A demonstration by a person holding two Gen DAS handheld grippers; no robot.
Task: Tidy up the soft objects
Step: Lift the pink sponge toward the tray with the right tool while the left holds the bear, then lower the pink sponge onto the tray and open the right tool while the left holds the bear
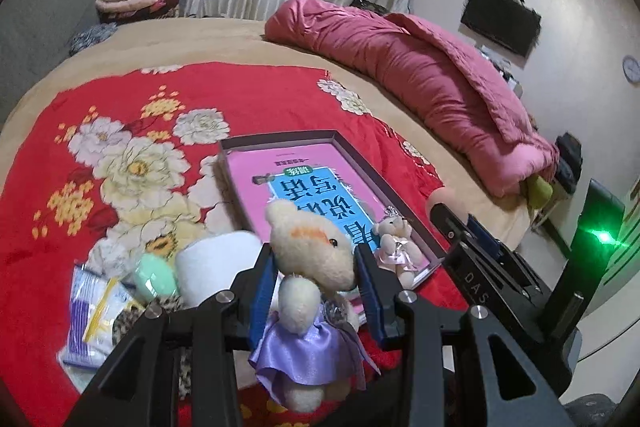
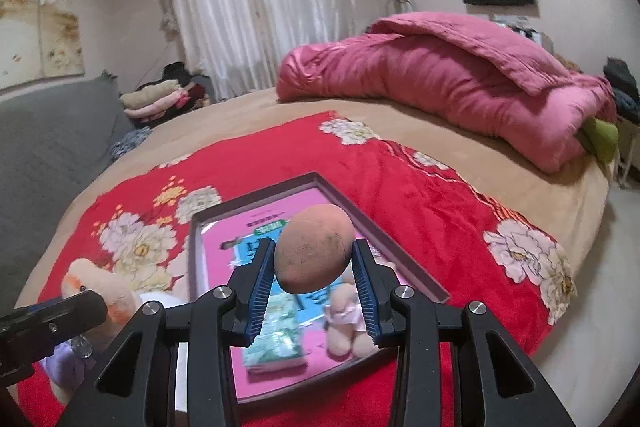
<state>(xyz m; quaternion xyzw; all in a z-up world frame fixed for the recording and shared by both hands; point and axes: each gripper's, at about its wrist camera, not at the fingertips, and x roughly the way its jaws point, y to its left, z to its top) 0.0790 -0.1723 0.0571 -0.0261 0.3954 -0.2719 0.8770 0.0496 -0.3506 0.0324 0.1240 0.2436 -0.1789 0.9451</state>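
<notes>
The left tool was seen clenched on a plush bear in a purple satin dress, the blue pads pressed against the sides of its head and neck. The right tool was clenched on an orange-brown egg-shaped sponge, which was gripped across its middle and held in the air above the shallow box.

Both items were judged light and very compressible. The bear would best be taken at the head or torso, since the satin skirt looked slippery and loose. The sponge's rounded, tapering form could squirt out of a hard pinch, so a hold across its widest part was judged safest.

The bear was held just beside the near left corner of the box, above the red floral blanket. Inside the box, a pink book was laid flat, with a small bear in a pink dress at the near right corner and a green tissue pack near the front edge. Left of the tool, a white roll, a mint-green sponge and plastic packets were left on the blanket.
</notes>
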